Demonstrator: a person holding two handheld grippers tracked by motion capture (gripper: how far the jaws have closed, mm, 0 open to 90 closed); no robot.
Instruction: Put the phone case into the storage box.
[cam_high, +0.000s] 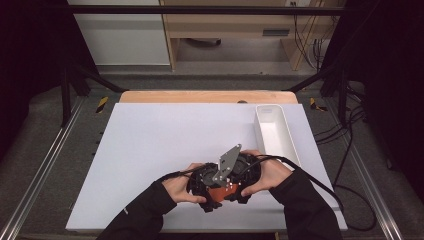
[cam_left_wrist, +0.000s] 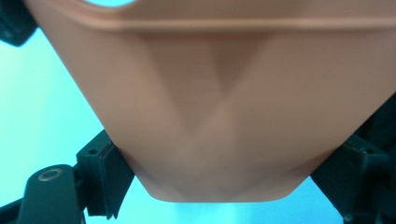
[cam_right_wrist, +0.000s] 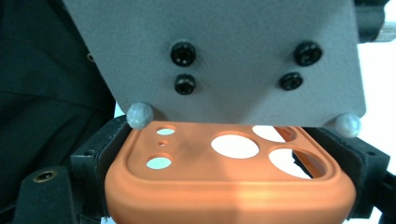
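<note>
Orange phone case (cam_right_wrist: 224, 186) (camera cutouts showing) pinched by both claws, left (cam_left_wrist: 224, 186) and right (cam_right_wrist: 229, 177)

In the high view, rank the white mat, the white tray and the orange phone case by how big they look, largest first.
1. White mat, by far the largest.
2. White tray, long and narrow, at the mat's right edge.
3. Orange phone case, smallest as it looks, though the two grippers and both hands cover most of it, so its full size is unsure.

Lab: framed rig (cam_high: 200, 10), cables (cam_high: 350, 145)
</note>
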